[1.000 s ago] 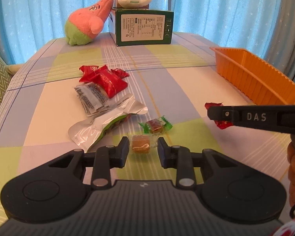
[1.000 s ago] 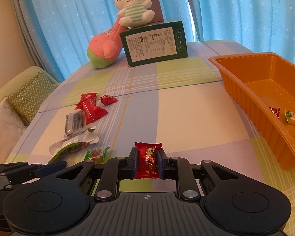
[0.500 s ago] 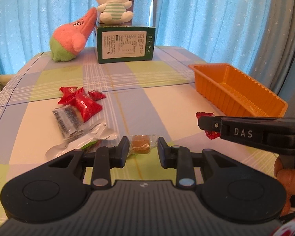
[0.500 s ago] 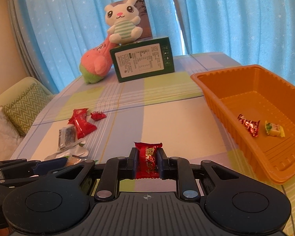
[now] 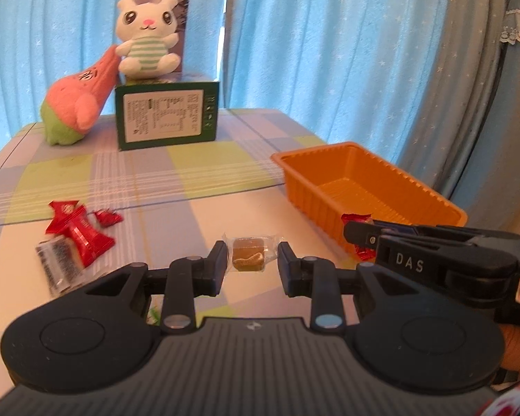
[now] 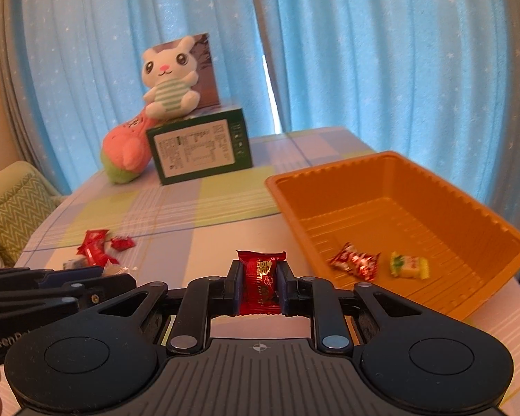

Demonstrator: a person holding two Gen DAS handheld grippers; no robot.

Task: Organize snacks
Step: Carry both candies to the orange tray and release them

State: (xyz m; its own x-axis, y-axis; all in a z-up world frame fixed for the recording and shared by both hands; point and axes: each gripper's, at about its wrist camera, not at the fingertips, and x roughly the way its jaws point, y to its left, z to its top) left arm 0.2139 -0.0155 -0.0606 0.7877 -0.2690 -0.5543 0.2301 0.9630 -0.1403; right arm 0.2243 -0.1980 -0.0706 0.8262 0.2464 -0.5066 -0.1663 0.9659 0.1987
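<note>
Both tongs carry a sweet: the left tongs (image 5: 251, 263) pinch a clear-wrapped brown candy (image 5: 249, 259) by the ends of its wrapper, and the right tongs (image 6: 260, 286) are pressed tight on a red candy packet (image 6: 261, 282) standing upright between the jaws. Ahead and to the right of both sits the orange tray (image 6: 475, 208), which already holds a red-and-silver twist candy (image 6: 355, 262) and a yellow-green candy (image 6: 409, 266), so the sorting looks partly done, with the two held pieces seemingly next to go in. Ahead and to the left of the tongs, loose on the checked bench (image 5: 176, 170), lie several red packets (image 5: 78, 230), a small red twist candy (image 5: 108, 217) and a clear packet with dark print (image 5: 57, 265); these are still to be collected. The left tongs' body covers whatever lies just under and behind its jaws, apart from a sliver of green showing through a gap, so more snacks may sit there unseen. The clear packet is blurred and its print unreadable. In the left wrist view the tray's near end is screened by the right tongs, hiding its contents.
</note>
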